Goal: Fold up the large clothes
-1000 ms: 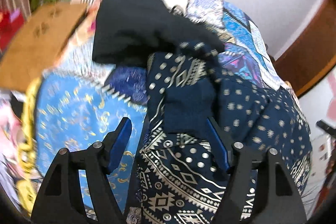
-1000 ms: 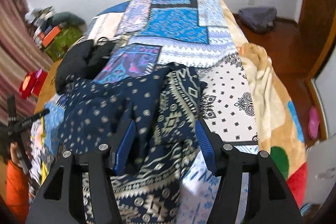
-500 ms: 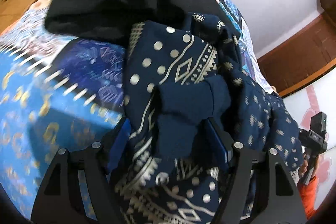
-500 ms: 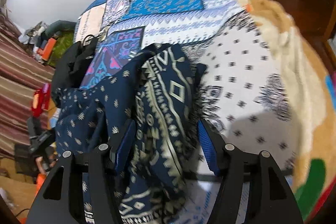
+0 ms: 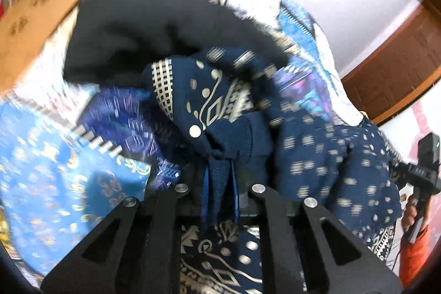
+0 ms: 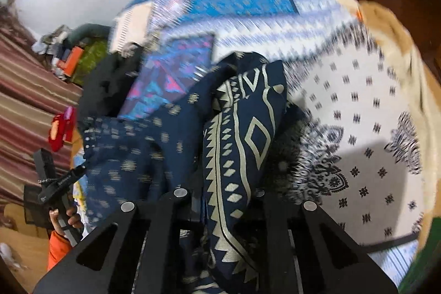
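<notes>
A bunched fold of the navy garment [image 5: 217,112] was pinched in the left gripper [image 5: 219,181], its fingers drawn tight on the cloth. From there the garment was draped rightward over the quilt [image 5: 52,178], with a black garment [image 5: 154,26] lying just behind it. Another fold of the garment [image 6: 242,145] was clamped in the right gripper [image 6: 220,197], rising directly ahead of the fingers.

Garments [image 5: 325,156] on quilted bed [image 6: 372,134]
</notes>
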### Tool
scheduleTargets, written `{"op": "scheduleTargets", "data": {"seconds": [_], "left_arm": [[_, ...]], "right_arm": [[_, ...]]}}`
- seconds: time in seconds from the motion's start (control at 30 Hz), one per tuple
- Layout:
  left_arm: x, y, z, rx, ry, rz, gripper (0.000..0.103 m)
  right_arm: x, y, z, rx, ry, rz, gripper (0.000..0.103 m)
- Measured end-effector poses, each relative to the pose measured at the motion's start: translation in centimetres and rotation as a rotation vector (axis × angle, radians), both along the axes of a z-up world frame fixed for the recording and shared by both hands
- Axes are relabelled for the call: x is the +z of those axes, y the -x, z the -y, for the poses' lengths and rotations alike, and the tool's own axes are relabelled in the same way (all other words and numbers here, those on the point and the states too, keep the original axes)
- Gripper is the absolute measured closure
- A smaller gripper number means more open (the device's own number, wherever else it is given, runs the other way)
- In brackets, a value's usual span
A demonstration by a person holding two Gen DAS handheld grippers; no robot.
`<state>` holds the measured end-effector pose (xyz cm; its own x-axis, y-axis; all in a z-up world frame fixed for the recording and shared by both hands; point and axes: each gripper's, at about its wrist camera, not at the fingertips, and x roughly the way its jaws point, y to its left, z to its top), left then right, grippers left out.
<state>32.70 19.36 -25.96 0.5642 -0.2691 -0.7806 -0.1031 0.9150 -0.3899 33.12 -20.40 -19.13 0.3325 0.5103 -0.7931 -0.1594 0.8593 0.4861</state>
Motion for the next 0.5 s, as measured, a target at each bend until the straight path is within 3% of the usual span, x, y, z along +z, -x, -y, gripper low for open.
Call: {"op": "scheduleTargets", "data": {"seconds": [0.3, 0.5], "left_arm": [[14.1, 2.9, 2.9, -0.064, -0.083, 0.238, 0.092], [20.2, 1.9, 2.4, -0.043, -0.135, 0.369, 0.092]], "right_arm": [[10.7, 1.4, -2.5, 0.072, -0.038, 0.223, 0.092], [16.8, -0.3, -3.5, 0.066, -0.037, 0.372, 0.092]]}}
